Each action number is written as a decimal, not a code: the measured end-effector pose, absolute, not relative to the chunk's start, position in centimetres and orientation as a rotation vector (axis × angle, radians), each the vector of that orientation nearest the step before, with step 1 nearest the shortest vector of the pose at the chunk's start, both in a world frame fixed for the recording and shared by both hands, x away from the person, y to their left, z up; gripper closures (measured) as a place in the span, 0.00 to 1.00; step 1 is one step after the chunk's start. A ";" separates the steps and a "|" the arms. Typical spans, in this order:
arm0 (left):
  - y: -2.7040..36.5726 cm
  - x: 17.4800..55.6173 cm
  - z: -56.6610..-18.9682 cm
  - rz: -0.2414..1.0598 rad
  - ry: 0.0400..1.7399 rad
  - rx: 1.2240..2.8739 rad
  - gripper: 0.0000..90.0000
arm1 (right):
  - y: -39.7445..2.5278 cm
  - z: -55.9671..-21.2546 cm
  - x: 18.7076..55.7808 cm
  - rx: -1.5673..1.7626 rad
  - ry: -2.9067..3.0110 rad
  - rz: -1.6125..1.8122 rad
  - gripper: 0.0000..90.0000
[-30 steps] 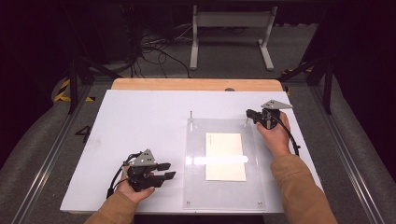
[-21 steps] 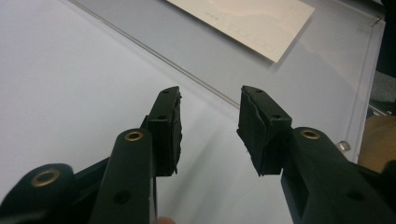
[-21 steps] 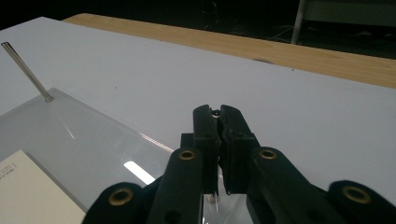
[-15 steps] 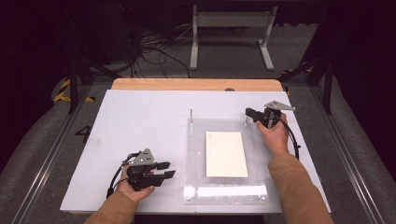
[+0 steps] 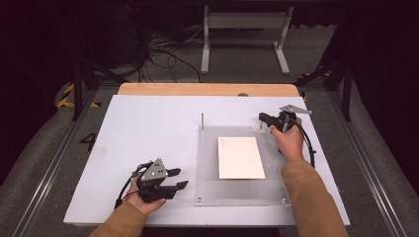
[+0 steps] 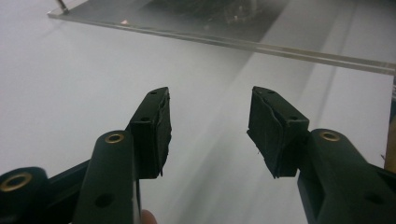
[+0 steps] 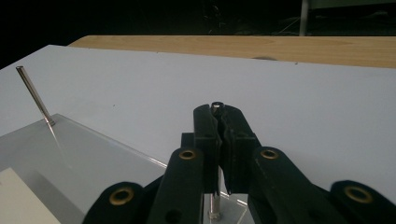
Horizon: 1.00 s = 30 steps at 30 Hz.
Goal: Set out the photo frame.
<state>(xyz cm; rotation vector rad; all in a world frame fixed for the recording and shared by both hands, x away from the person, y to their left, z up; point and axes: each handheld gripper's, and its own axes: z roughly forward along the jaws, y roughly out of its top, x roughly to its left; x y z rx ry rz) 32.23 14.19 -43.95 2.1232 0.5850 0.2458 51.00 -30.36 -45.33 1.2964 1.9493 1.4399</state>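
The right claw (image 7: pixel 219 140) was clamped on a thin metal pin (image 7: pixel 215 200) standing at the far right corner of the clear plate (image 5: pixel 207 168); the pin would best be kept upright and eased straight, without tilting; the left claw (image 6: pixel 208 130) was held apart over the white worktop (image 5: pixel 148 128), gripping nothing; two upright pins were counted, one plate, one white card (image 5: pixel 240 157).

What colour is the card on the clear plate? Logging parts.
White, maybe slightly cream; the card shows best in the high view.
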 end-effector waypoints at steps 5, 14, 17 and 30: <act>13.4 31.9 -44.1 0.272 0.539 2.132 0.51 | -30.3 -45.3 51.1 1.315 1.954 1.440 0.95; 12.6 31.5 -44.2 0.350 0.444 2.106 0.50 | -30.3 -45.4 51.2 1.337 1.949 1.441 0.95; 12.5 31.4 -44.2 0.386 0.409 2.085 0.47 | -30.2 -45.4 51.3 1.345 1.948 1.440 0.95; 11.3 31.5 -43.9 0.481 0.238 2.002 0.37 | -30.1 -45.4 51.4 1.365 1.950 1.424 0.95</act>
